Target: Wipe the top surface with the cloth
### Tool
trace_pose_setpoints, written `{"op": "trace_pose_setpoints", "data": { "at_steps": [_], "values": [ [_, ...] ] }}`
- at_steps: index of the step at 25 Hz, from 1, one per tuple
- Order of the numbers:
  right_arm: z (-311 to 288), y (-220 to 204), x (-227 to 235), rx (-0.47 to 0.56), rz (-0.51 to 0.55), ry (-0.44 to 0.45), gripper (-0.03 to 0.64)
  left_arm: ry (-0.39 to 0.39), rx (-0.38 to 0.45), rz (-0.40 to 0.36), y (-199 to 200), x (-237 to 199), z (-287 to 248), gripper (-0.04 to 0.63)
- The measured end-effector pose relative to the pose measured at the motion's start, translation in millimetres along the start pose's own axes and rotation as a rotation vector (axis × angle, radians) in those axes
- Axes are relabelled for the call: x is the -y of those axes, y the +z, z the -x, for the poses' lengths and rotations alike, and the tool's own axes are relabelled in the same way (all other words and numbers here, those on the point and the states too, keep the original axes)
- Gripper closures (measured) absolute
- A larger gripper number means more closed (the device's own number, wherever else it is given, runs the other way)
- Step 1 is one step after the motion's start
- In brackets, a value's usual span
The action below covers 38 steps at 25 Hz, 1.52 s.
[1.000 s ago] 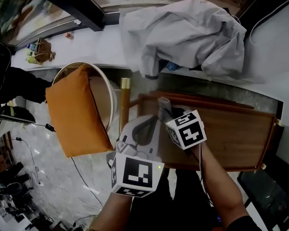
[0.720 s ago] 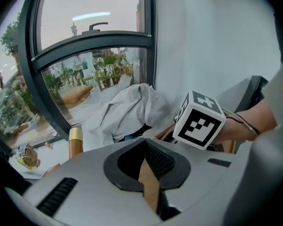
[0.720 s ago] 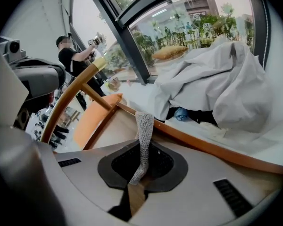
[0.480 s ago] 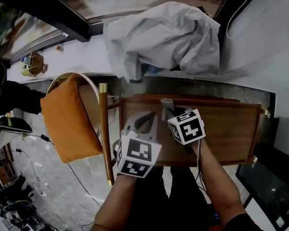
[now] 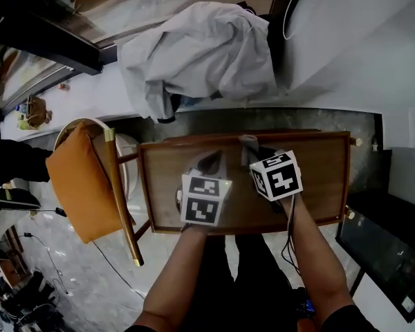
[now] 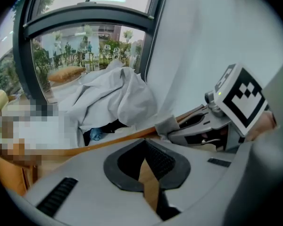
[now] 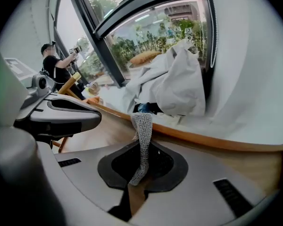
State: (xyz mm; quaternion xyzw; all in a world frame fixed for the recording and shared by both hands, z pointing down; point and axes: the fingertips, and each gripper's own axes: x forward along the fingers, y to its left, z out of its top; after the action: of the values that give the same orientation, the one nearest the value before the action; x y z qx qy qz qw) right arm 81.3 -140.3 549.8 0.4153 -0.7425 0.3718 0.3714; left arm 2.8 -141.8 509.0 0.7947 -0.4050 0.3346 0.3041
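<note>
Nearest in, two forearms (image 5: 187, 268) reach up from six o'clock, a gripper in each hand. Left gripper (image 5: 213, 159) first: its jaws are drawn together, with only a thin sliver of wood showing through the slit and nothing caught between them. Just beside it at three o'clock is the right gripper (image 5: 256, 152), and there's the cloth (image 7: 142, 135), a narrow strip of grey knit. It's pinched between the jaws and stands up past the fingertips.

Both grippers sit side by side over the wooden table top (image 5: 318, 178), near its middle, noses pointing to twelve o'clock. Whether the cloth is actually touching the wood, I can't tell from here. The top is a brown rectangle with a raised rim all round.

Off the table's nine o'clock edge there's a wooden chair (image 5: 117, 199) with an orange cushion (image 5: 72, 185) propped on it. Further out at twelve o'clock, a pale grey garment (image 5: 194, 54) lies heaped on a white ledge (image 5: 100, 92), close behind the table's far rim. Beyond that is the window (image 7: 146, 32), with greenery outside. In the right gripper view, a person (image 7: 52, 65) in dark clothing stands far off at ten o'clock.
</note>
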Motion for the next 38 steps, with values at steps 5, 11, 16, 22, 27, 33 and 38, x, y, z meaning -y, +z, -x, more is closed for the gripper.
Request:
{"op": "trace_pose_setpoints", "data": {
  "at_steps": [5, 11, 16, 22, 27, 33, 38],
  "values": [
    [24, -15, 44, 0.013, -0.047, -0.06, 0.58, -0.02, -0.017, -0.011, 8, 36, -22, 0.584],
    [53, -35, 104, 0.023, -0.096, -0.132, 0.58, -0.069, -0.011, -0.017, 23, 92, -47, 0.584],
    [76, -50, 147, 0.013, -0.132, -0.216, 0.58, -0.133, 0.004, -0.054, 36, 140, -67, 0.584],
    [99, -64, 195, -0.017, -0.165, -0.32, 0.58, -0.176, 0.019, -0.064, 49, 176, -82, 0.584],
    [119, -73, 228, -0.049, -0.163, -0.433, 0.58, -0.19, 0.027, -0.058, 55, 188, -87, 0.584],
    [129, -78, 240, -0.074, -0.138, -0.535, 0.58, -0.188, 0.033, -0.032, 50, 183, -80, 0.584],
    [133, -45, 163, 0.121, -0.192, -0.333, 0.58, -0.108, 0.065, 0.018, 36, 135, -39, 0.584]
  ]
}}
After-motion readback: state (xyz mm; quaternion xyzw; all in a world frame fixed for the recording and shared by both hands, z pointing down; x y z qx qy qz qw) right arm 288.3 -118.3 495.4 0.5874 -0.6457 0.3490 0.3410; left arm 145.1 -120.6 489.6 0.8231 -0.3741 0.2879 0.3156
